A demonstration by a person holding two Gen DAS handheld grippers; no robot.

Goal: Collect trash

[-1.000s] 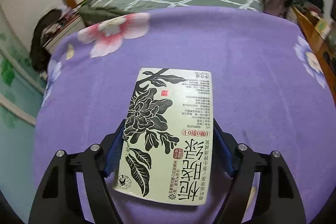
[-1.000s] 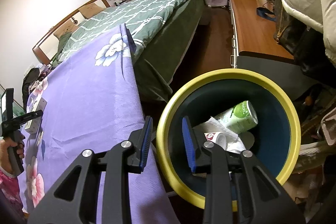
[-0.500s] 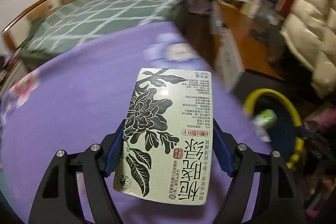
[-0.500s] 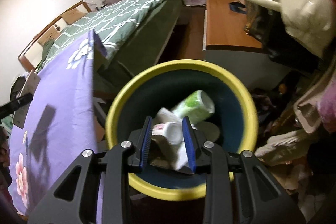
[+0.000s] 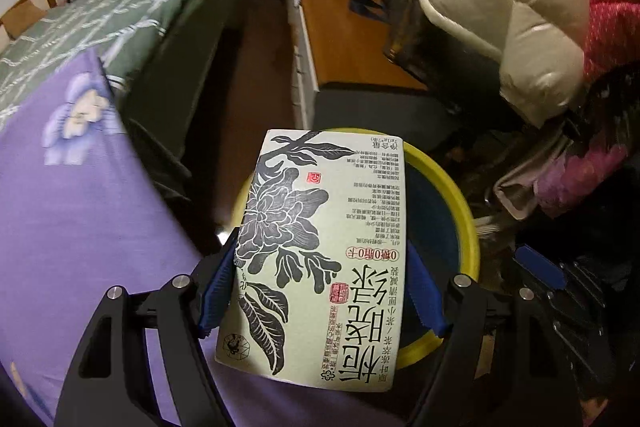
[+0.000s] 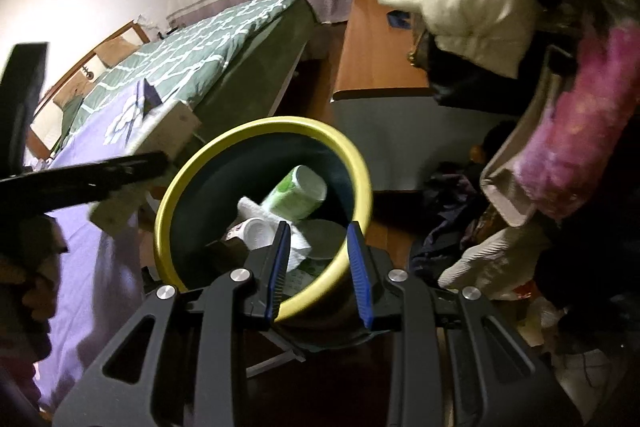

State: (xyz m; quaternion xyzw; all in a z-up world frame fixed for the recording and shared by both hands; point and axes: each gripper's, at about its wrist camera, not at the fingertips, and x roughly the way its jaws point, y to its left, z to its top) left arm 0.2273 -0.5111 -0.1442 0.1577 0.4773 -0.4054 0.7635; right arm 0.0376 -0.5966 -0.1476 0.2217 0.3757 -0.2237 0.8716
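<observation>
The tea box, pale green w/ a black peony print, was gripped by its long sides in the left tongs, blue pads pressed flat to both edges. It was held upright-ish, top end pointing fwd, above the near rim of the yellow-rimmed trash bin. The bin stood on the floor just beside the purple floral bedspread.

For a clean drop, the box was judged best carried a bit further fwd so that its whole length sat over the dark opening, not over the rim. Only then should the pads be let go; tipping the far end down first would probably help it slide in, since the box looked long vs. the bin mouth. A release too early risked the box catching the rim and falling to the floor.

The right tongs were parted & held nothing, and were poised low over the bin's near edge. Inside the bin a green-and-white cup, a small white cup and crumpled paper were seen.

The left tongs were seen side-on in the right view, reaching in level from the bed side toward the bin; the box there was blurred. Keeping the right tongs clear of the drop path was thought wise.
</observation>
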